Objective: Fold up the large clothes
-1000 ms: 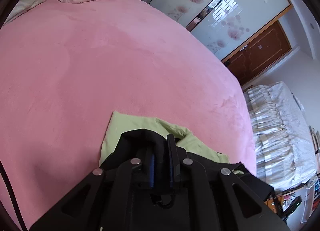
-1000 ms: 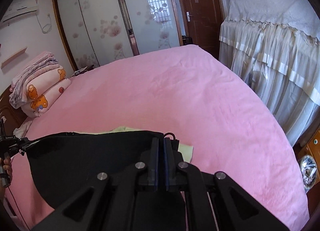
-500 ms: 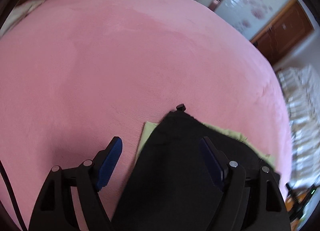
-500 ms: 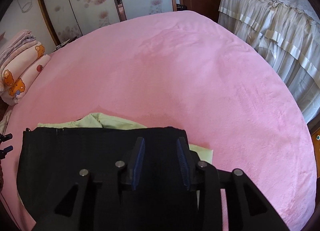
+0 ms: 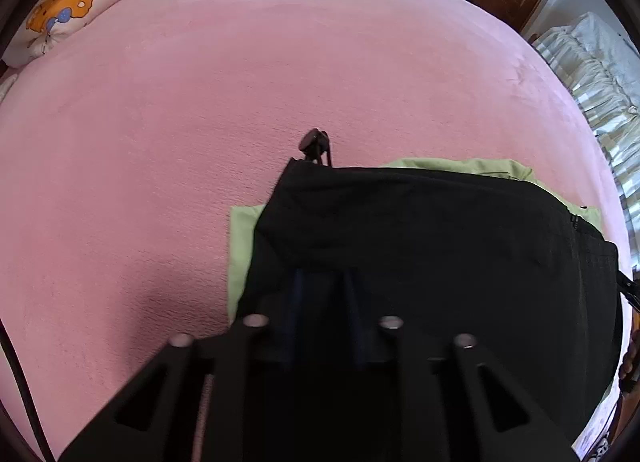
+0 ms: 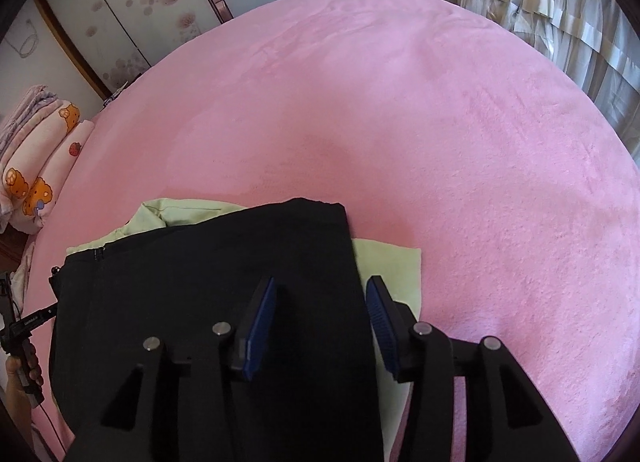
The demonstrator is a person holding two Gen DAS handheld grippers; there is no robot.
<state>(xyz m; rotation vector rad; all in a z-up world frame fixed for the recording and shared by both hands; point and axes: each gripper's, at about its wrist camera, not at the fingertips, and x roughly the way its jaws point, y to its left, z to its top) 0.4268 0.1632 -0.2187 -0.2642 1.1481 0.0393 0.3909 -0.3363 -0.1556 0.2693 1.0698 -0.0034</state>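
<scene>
While the black garment [image 6: 224, 274] lies as a flat, squared rectangle, the fold looks close to finished.
Garment position: spread on the near part of the pink bed [image 6: 440, 122], on top of a light green garment [image 6: 396, 266] whose edges stick out beyond it on several sides.
Drawstring toggle: pokes out past the far corner [image 5: 315, 142] in the left wrist view.
Right gripper [image 6: 322, 314]: fingers spread wide, gripping nothing, straddling the black garment's right edge.
Left gripper [image 5: 324, 302]: low over the cloth, dark and blurred; fingers seem apart, but I cannot tell for sure.
Left to do: judging by the size, perhaps one more fold or some smoothing.
Surroundings: cartoon-print quilts [image 6: 36, 166] at the bed's far side.
</scene>
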